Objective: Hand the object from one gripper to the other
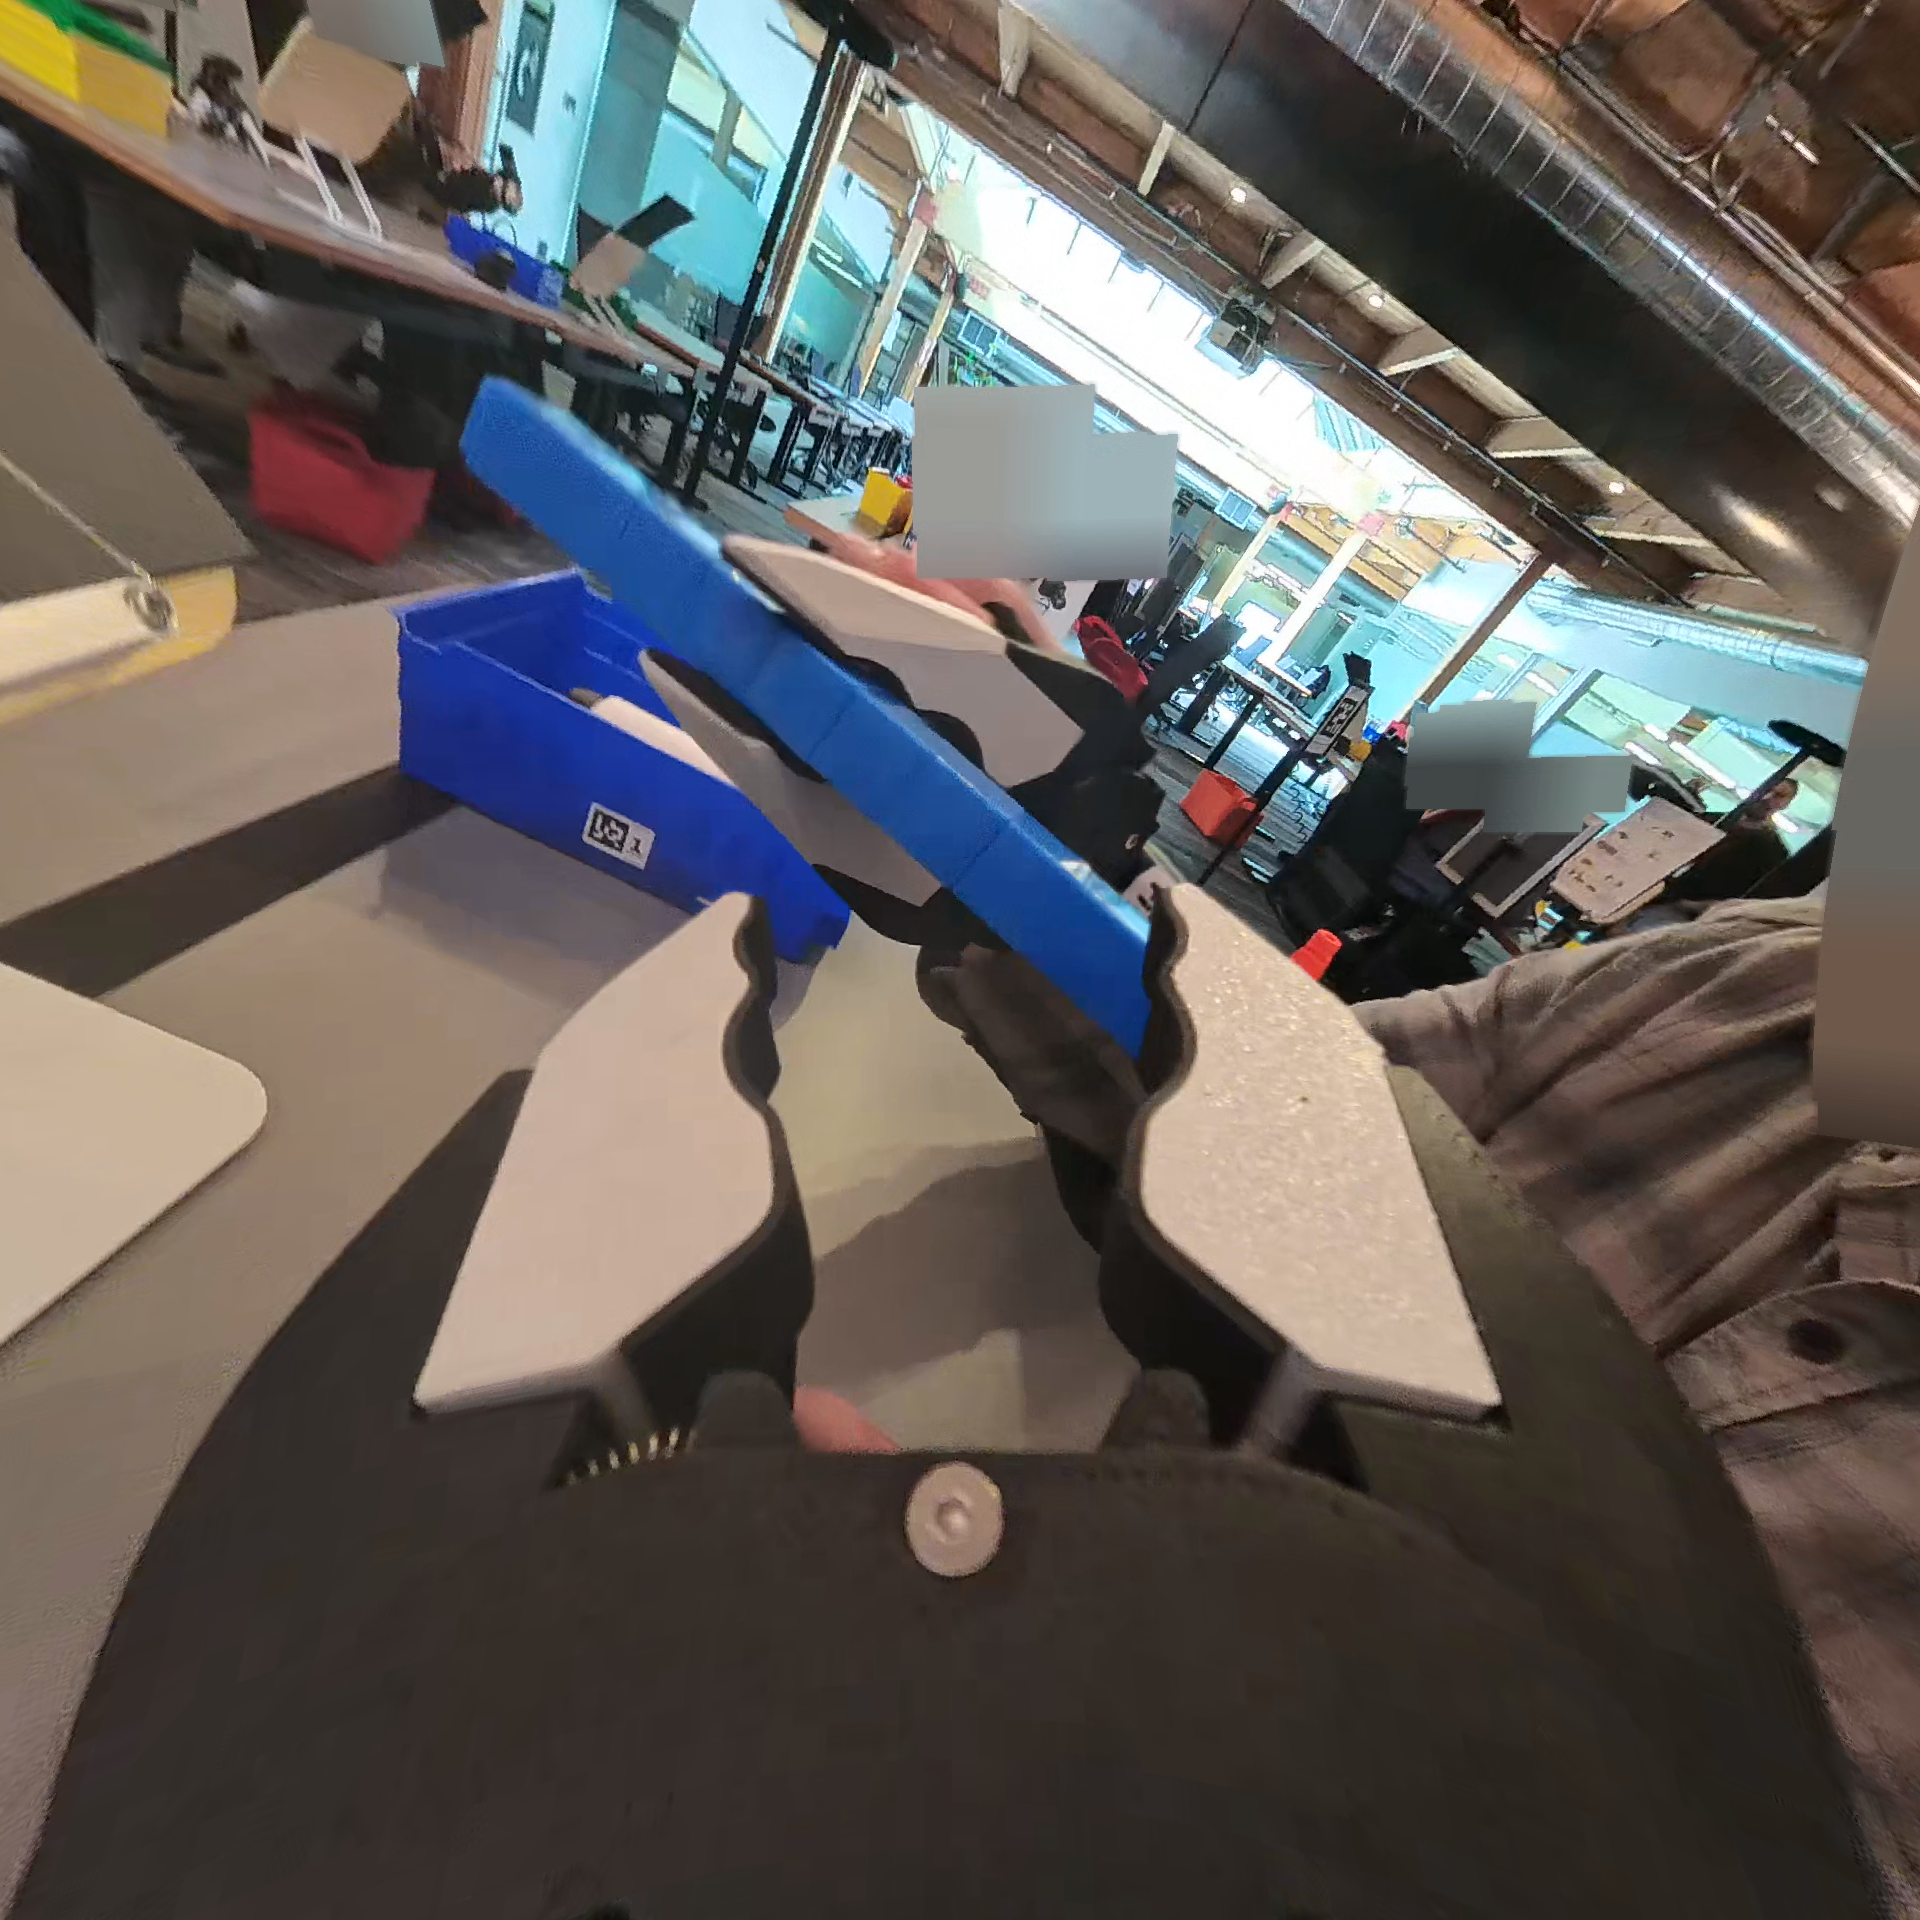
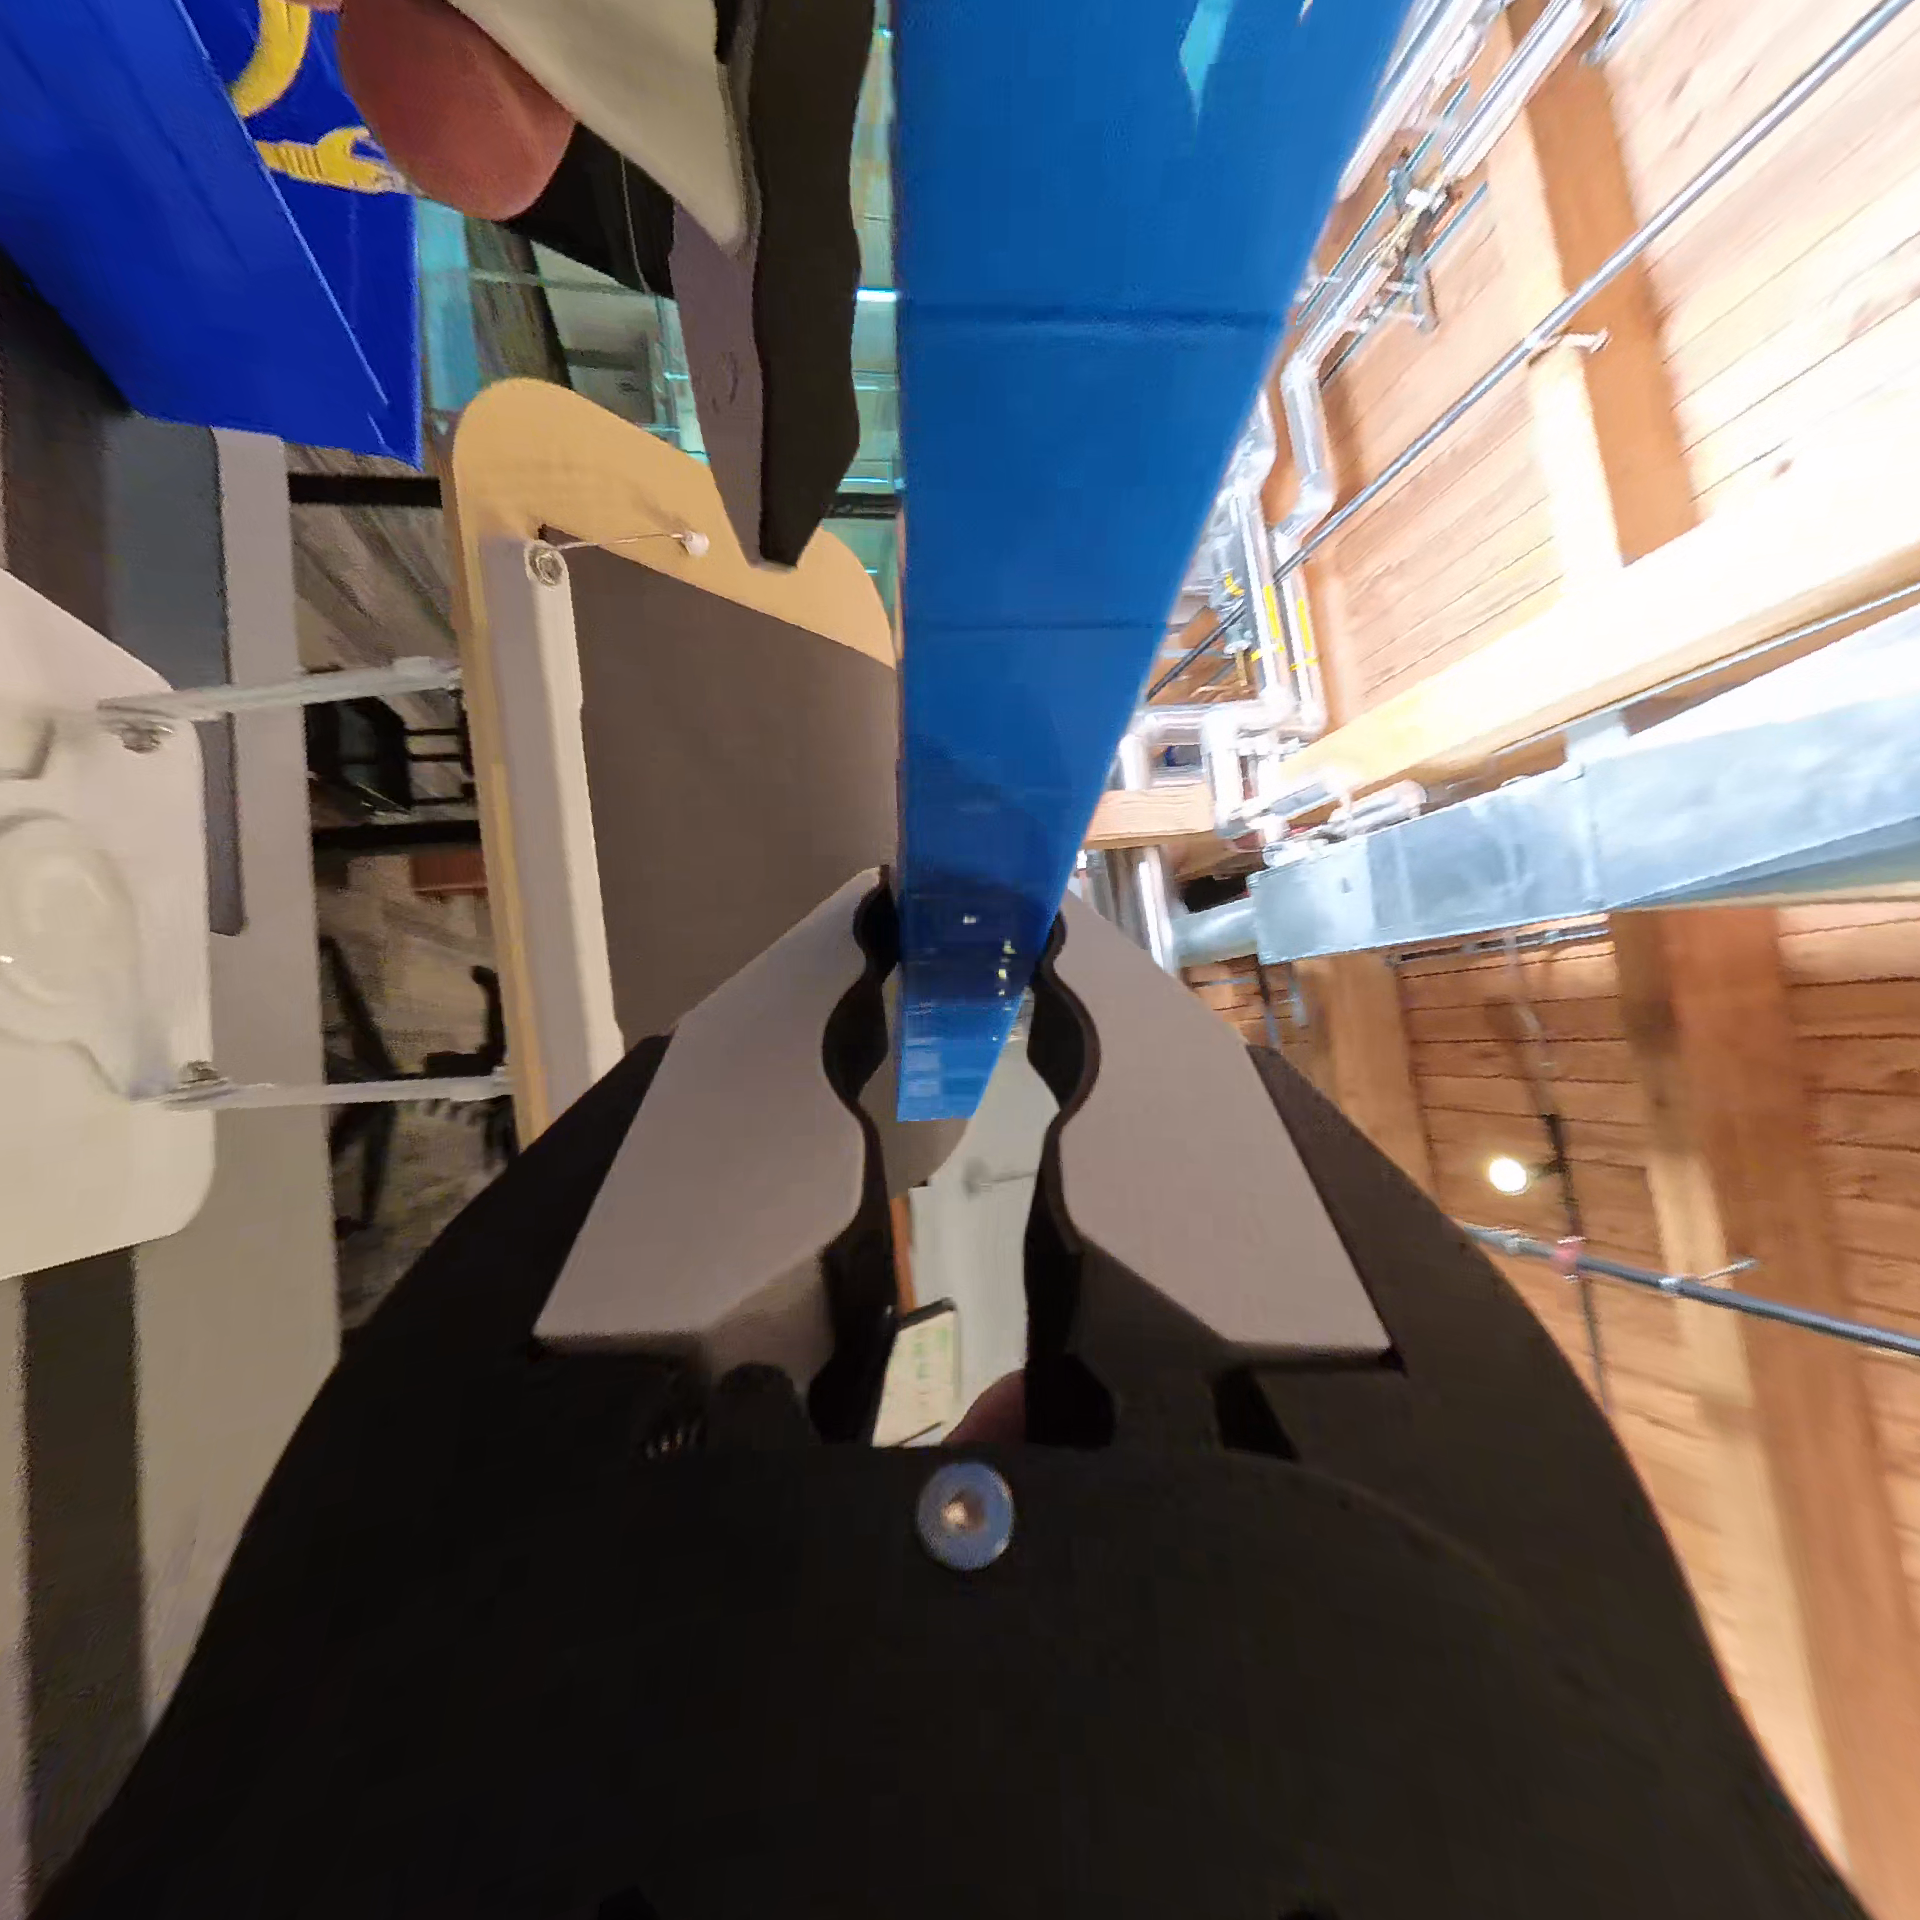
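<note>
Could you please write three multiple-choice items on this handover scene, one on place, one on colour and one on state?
1. Where on the bar does the right gripper grip?
A. mid-length
B. its far tip
C. nowhere

2. The bin on the table is:
A. red
B. blue
C. green

3. The left gripper is:
A. shut on the bar
B. open
C. out of view

Answers: 1 A, its fingers clamp the bar's middle; 2 B, blue walls; 3 B, its fingers stand apart, the bar's end between them.
</note>
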`<action>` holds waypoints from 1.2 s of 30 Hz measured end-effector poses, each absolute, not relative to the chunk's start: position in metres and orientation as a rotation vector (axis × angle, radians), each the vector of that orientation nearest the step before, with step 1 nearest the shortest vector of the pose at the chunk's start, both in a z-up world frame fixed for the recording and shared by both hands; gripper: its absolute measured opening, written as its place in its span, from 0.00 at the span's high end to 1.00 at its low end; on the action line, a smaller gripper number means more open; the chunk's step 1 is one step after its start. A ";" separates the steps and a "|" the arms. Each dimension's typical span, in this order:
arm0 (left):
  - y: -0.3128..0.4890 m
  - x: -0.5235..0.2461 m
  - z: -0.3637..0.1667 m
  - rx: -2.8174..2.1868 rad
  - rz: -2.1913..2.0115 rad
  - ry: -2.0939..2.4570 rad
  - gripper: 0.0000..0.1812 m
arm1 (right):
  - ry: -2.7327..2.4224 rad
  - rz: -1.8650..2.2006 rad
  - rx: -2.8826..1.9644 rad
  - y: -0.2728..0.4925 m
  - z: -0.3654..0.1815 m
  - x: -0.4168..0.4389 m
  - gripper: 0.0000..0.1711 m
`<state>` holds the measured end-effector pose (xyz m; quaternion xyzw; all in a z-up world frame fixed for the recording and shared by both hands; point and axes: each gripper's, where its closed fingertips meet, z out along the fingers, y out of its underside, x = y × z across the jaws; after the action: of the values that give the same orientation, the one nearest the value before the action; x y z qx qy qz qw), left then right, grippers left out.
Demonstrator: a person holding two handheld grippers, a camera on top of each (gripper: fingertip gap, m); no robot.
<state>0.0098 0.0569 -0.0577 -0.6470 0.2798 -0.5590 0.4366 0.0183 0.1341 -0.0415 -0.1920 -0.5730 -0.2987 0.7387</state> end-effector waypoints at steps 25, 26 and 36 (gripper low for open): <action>0.065 0.032 -0.100 -1.642 -1.346 0.749 0.87 | -1.245 -0.544 -0.363 0.120 -0.052 -0.006 0.63; 0.066 0.030 -0.098 -1.638 -1.345 0.742 0.87 | -1.253 -0.539 -0.369 0.121 -0.052 -0.004 0.61; 0.075 0.009 -0.072 -1.500 -1.339 0.648 0.87 | -1.251 -0.450 -0.381 0.112 -0.034 0.012 0.66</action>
<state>0.0093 0.0754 -0.0723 -0.6181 0.2670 -0.5519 0.4920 0.0119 0.1120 -0.0335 -0.1756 -0.5768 -0.2077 0.7703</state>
